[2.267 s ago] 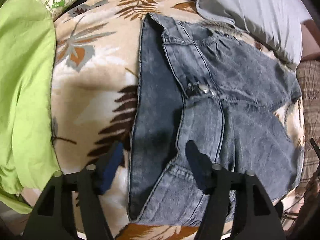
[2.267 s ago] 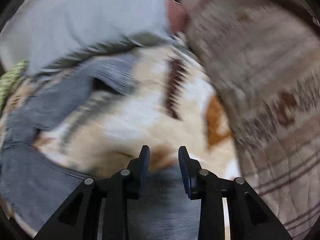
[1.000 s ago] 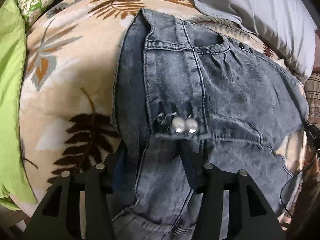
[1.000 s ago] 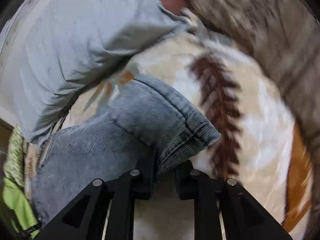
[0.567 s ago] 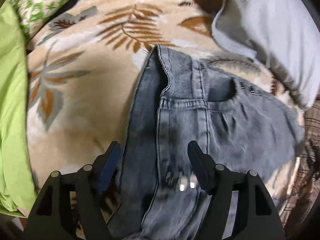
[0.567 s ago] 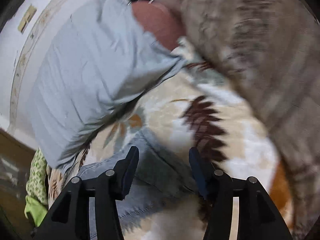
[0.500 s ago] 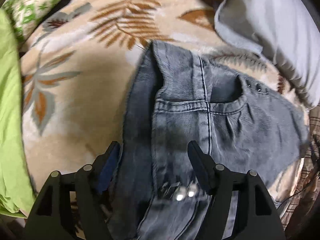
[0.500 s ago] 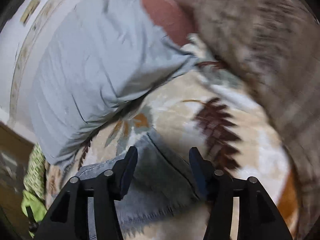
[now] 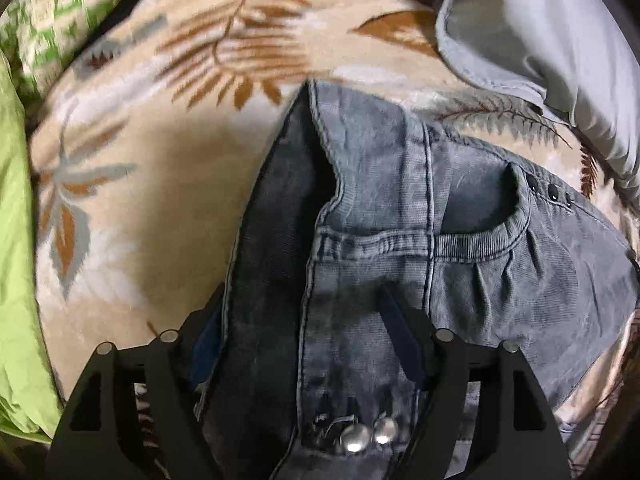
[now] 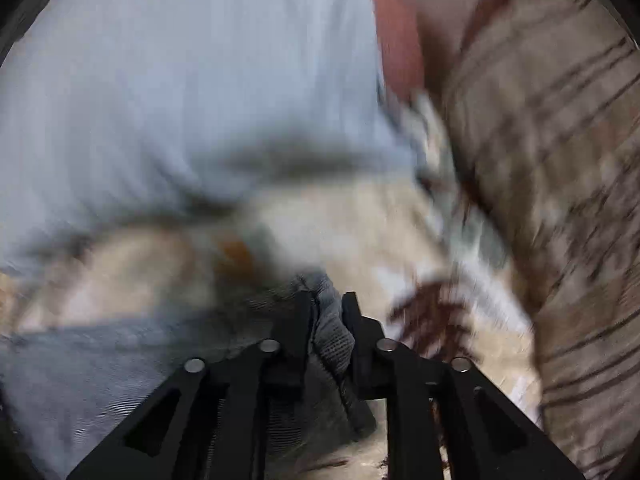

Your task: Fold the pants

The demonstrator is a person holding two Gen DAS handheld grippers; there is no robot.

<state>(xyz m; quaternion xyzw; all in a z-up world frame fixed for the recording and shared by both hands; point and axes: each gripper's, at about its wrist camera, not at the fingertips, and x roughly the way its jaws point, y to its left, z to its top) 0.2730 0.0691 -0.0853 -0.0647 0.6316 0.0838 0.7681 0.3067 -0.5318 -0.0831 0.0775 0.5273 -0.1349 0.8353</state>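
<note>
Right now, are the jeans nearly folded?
Partly. The jeans lie doubled over on the leaf-print blanket. The right tongs are closing on a denim edge; the left tongs are opening, astride the fabric. More folding and tidying remain.

Beige fleece blanket with brown and grey leaf print (image 9: 160,200) covers the bed. Pale grey pillow (image 9: 560,28) upper right. Lime-green cloth (image 9: 16,240) left edge; green-and-white patterned fabric (image 9: 52,12) upper left. Brown striped blanket (image 10: 560,200), blurred.

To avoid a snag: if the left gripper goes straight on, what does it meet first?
Probably the jeans: the left gripper, jaws opening, points down at their denim, with the blanket underneath.
</note>
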